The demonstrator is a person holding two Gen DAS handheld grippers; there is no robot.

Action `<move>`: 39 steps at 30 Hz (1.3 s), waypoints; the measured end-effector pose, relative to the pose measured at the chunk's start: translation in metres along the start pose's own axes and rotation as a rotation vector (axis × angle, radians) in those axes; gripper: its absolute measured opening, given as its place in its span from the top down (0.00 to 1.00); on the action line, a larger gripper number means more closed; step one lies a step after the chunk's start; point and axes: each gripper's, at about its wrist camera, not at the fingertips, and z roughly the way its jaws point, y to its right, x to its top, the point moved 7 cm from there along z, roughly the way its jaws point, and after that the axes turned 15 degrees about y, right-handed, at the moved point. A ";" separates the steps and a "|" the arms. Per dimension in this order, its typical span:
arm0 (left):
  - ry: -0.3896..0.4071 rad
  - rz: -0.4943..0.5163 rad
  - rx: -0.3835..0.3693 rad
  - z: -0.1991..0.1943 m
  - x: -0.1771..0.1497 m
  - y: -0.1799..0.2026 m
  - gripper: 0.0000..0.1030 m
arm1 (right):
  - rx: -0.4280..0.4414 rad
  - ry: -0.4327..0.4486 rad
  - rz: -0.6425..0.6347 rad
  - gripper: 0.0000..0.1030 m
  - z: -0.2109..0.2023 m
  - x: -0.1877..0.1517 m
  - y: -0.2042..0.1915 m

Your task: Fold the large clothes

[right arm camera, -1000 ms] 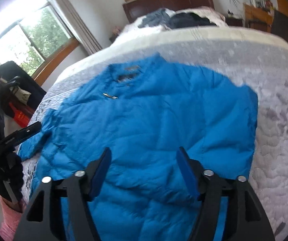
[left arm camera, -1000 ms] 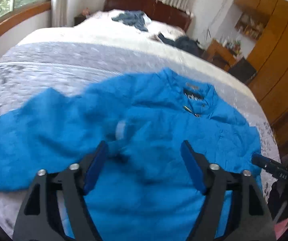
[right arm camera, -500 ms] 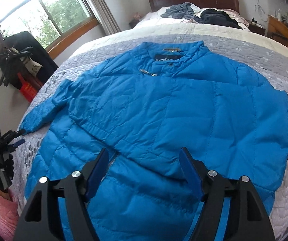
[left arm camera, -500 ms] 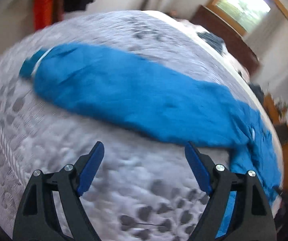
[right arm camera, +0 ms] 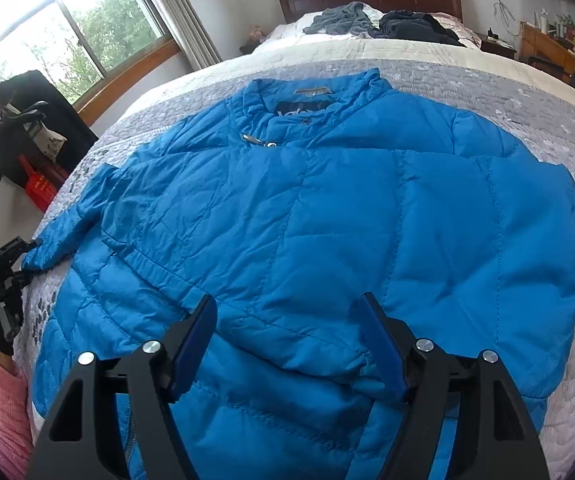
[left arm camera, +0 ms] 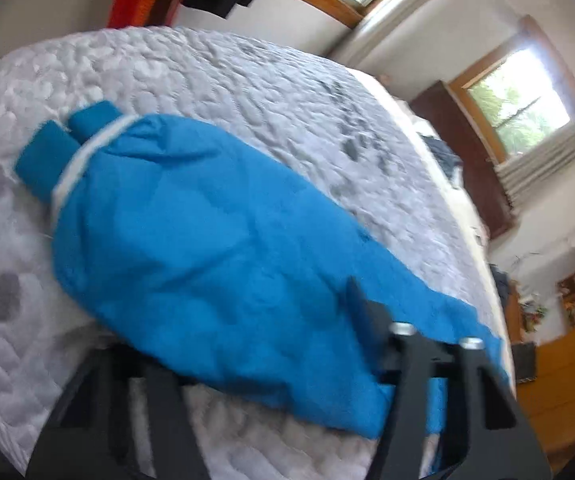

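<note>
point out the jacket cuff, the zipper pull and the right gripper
jacket cuff [left arm camera: 53, 156], left wrist view, on the ribbed end of the sleeve
zipper pull [right arm camera: 253, 139], right wrist view, on the metal tab below the collar
right gripper [right arm camera: 289, 344], right wrist view, midway between its fingertips

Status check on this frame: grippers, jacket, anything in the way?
Left gripper open around outstretched sleeve. Right gripper open over blue jacket. No obstruction.

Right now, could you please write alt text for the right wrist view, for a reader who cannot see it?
A blue jacket lies spread flat on a grey bedspread, collar toward the headboard. The open right gripper hovers over its lower part, and the left gripper is at the end of the sleeve on the picture's left.
</note>
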 end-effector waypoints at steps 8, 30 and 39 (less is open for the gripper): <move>0.079 0.043 -0.040 -0.025 0.011 0.015 0.92 | 0.001 0.004 0.010 0.29 -0.005 0.002 0.001; 0.077 0.535 -0.537 -0.133 -0.130 0.300 0.95 | -0.131 0.078 0.034 0.29 -0.048 0.016 0.050; -0.063 0.706 -0.672 -0.124 -0.262 0.385 0.95 | -0.148 0.092 0.087 0.29 -0.055 0.019 0.073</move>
